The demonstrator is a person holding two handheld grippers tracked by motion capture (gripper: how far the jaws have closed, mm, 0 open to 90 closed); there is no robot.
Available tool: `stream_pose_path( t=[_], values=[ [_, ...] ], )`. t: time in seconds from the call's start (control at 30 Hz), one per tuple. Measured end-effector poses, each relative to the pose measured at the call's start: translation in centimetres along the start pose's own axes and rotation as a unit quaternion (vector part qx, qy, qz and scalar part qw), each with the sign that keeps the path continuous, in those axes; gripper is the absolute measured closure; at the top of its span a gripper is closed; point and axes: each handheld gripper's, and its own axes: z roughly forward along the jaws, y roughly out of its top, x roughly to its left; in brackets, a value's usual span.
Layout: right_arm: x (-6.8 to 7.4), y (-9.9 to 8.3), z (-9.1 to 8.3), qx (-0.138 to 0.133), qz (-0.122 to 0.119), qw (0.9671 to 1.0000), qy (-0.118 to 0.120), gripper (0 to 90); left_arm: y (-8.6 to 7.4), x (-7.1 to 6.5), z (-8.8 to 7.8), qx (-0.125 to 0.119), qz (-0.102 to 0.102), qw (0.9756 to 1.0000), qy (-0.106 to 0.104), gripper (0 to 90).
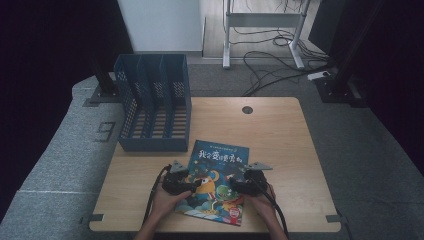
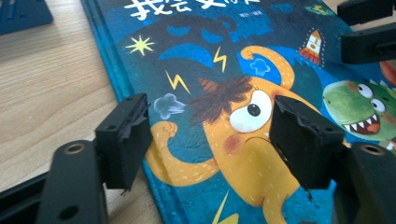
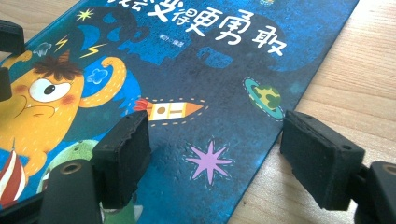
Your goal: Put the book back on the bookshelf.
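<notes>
Blue picture book [image 1: 216, 179] flat, long axis toward file rack [image 1: 152, 107], title far; both grippers' fingers open astride its side edges.

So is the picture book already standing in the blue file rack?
No, the picture book lies flat on the table, in front of the blue file rack.

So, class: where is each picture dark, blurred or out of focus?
High view: corners fall off to black, table evenly lit. Left gripper view: book sharp, near jaws slightly soft. Right gripper view: book cover shows faint sheen, no strong glare.
</notes>
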Motion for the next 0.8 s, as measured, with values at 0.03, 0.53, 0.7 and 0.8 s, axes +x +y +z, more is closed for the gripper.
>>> stream_pose_path(
  t=[0.03,0.53,0.7,0.8],
  values=[
    [0.0,0.0,0.0,0.001,-0.001,1.0,0.0,24.5,0.0,-0.1,0.0,0.001,0.001,1.0,0.002,31.1],
    [-1.0,0.2,-0.5,0.002,0.022,0.9998,0.003,24.4,0.1,-1.6,-0.1,0.024,0.02,0.9995,-0.006,31.9],
    [-1.6,0.3,-0.9,-0.002,0.046,0.9987,0.024,23.9,0.1,-1.7,0.0,0.025,0.021,0.9994,-0.008,31.8],
    [-1.8,0.4,-1.2,-0.008,0.057,0.9977,0.035,23.9,0.1,-1.6,-0.1,0.025,0.019,0.9994,-0.015,31.3]
  ],
)
